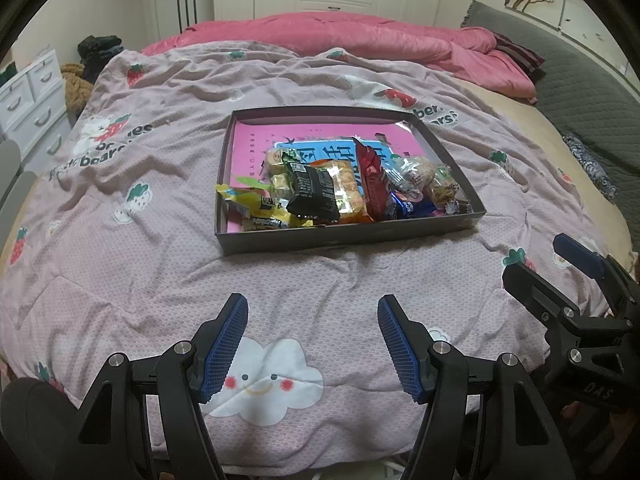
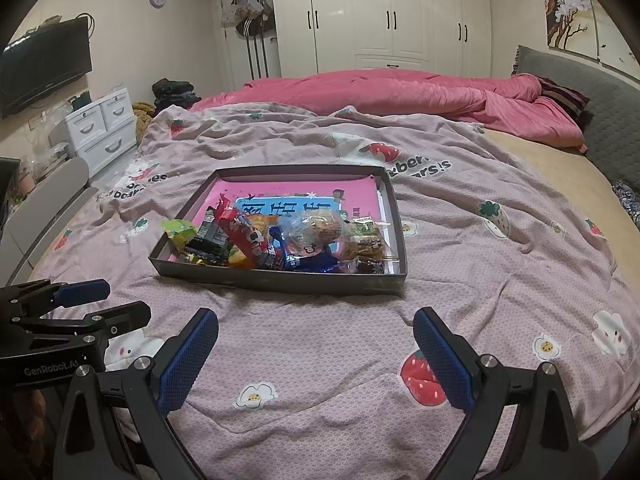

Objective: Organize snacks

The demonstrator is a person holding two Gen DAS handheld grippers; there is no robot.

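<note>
1. Left gripper (image 1: 313, 344), left wrist view: jaws wide apart, nothing between them, hovering over the quilt (image 1: 120, 272) near the bed's front edge. Tray (image 1: 348, 234) lies dead ahead and apart from the fingertips, long axis running left-right across the view. Snacks (image 1: 340, 188) are piled loose against the near wall, far half bare pink liner. Black packet (image 1: 310, 190) sits on top at centre-left, yellow wrapper (image 1: 256, 204) at the left corner, red packet (image 1: 374, 184) standing up, blue one (image 1: 412, 204) to its right. Right gripper (image 1: 580, 280) shows at the right edge, no closer.

2. Right gripper (image 2: 316, 356), right wrist view: jaws also spread, empty. Tray (image 2: 280, 278) is ahead and slightly left, with its near right corner closest. Snacks (image 2: 280, 240) look jumbled, overlapping. My read: both arms about equally near, left one better centred on the pile.
</note>
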